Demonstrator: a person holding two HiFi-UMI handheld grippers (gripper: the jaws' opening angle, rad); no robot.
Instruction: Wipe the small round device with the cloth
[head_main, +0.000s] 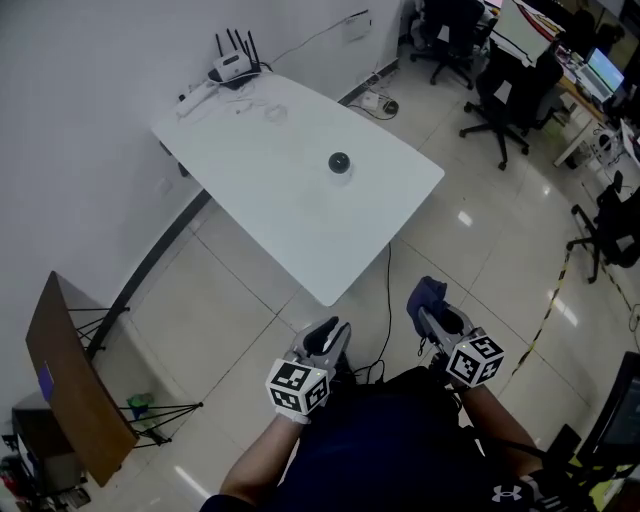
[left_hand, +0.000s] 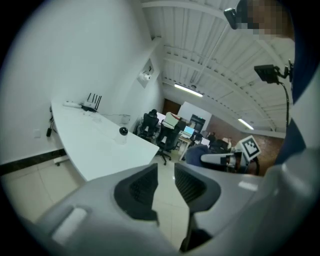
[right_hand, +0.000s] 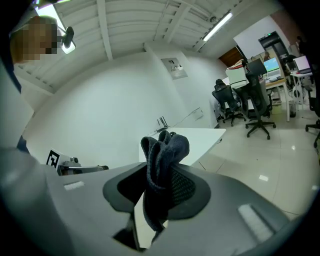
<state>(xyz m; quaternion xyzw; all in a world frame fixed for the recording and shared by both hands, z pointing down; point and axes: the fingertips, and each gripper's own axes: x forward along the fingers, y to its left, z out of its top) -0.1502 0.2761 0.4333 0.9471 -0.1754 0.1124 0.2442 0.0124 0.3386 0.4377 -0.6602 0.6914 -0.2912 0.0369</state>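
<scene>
The tabletop (head_main: 280, 200) is left bare around the round device (head_main: 339, 162); its far corner is occupied by a router (head_main: 232, 68).

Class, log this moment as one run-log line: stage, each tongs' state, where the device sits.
stage: wiping not begun | left tongs: open, empty | right tongs: shut on cloth | small round device: on white table, untouched
</scene>
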